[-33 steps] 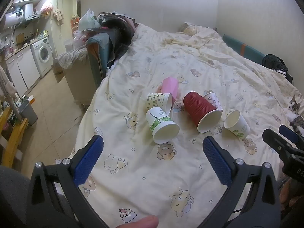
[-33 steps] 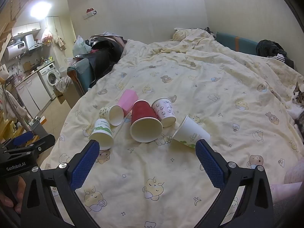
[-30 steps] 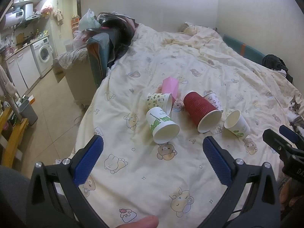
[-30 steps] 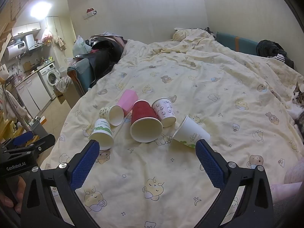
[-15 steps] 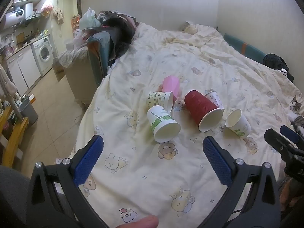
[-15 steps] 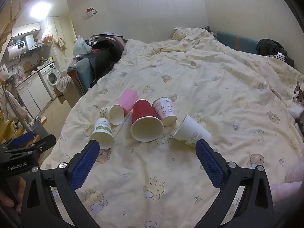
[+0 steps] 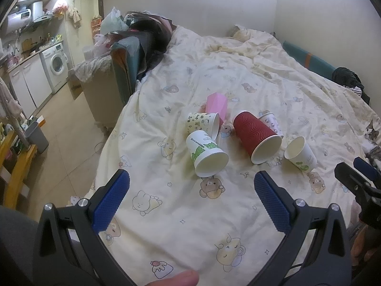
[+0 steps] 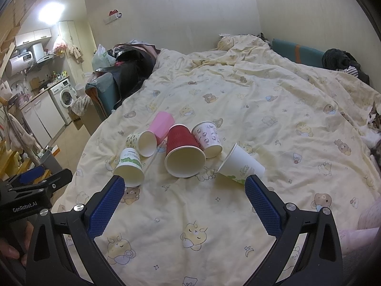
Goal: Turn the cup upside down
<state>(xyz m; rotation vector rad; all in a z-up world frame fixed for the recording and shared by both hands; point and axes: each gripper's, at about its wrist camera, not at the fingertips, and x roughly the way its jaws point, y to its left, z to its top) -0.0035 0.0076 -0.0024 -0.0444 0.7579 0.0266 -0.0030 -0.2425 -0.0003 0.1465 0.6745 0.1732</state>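
Observation:
Several paper cups lie on their sides on a cream cartoon-print bed cover. A red ribbed cup (image 7: 257, 138) (image 8: 183, 152) is in the middle. A white and green cup (image 7: 204, 153) (image 8: 129, 164) lies left of it. A plain white cup (image 7: 301, 153) (image 8: 240, 164) lies right. A pink cup (image 7: 215, 104) (image 8: 162, 125) and two patterned cups lie behind. My left gripper (image 7: 190, 202) is open and empty, short of the cups. My right gripper (image 8: 184, 205) is open and empty, just short of them.
A cat (image 7: 371, 135) (image 8: 373, 128) lies at the bed's right edge. A sofa piled with clothes (image 7: 133, 54) stands left of the bed. The floor, a washing machine (image 7: 56, 68) and a bin (image 7: 35, 135) are further left. Each gripper shows at the other view's edge.
Both grippers have drifted slightly forward toward the cups. The cups have not moved and both grippers stay open.

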